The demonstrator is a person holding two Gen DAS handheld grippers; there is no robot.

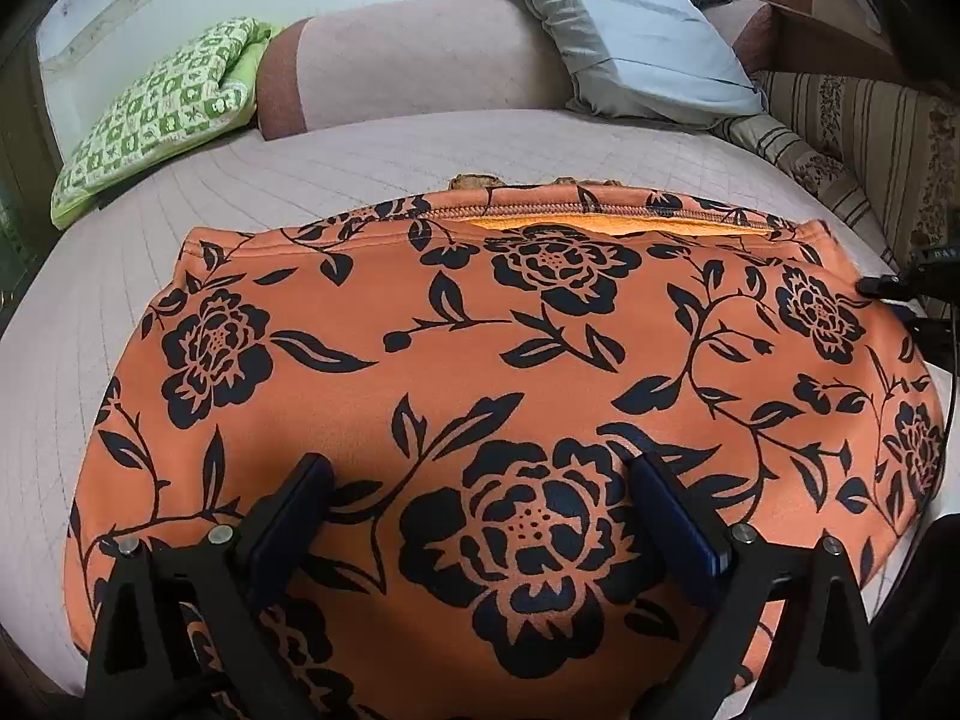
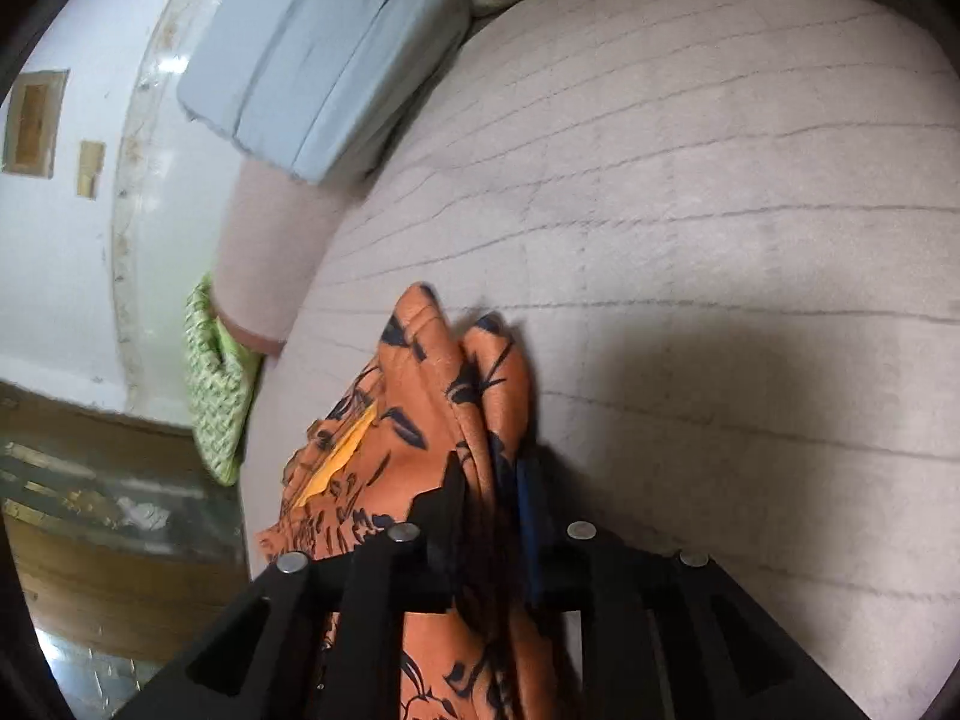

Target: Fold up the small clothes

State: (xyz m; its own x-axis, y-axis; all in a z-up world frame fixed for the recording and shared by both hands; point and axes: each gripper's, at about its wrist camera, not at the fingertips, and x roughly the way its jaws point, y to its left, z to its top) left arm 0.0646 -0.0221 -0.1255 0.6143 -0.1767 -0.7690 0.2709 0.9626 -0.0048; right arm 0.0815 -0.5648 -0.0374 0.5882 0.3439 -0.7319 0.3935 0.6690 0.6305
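Observation:
An orange garment with a black flower print [image 1: 510,372] lies spread flat on the pale quilted bed [image 1: 300,180]; its stitched hem with a bright orange lining runs along the far edge. My left gripper [image 1: 480,498] is open, its fingers wide apart just above the garment's near part, holding nothing. In the right wrist view my right gripper [image 2: 495,474] is shut on a bunched edge of the same garment [image 2: 420,396], which rises in folds from between the fingers. A dark tip of the right gripper shows at the garment's right edge in the left wrist view [image 1: 882,287].
A green checked cushion [image 1: 156,114] lies at the far left of the bed and a grey-blue pillow [image 1: 630,42] at the back. A striped floral fabric [image 1: 858,138] lies at the right. The bed's left edge drops to a wooden floor [image 2: 90,588].

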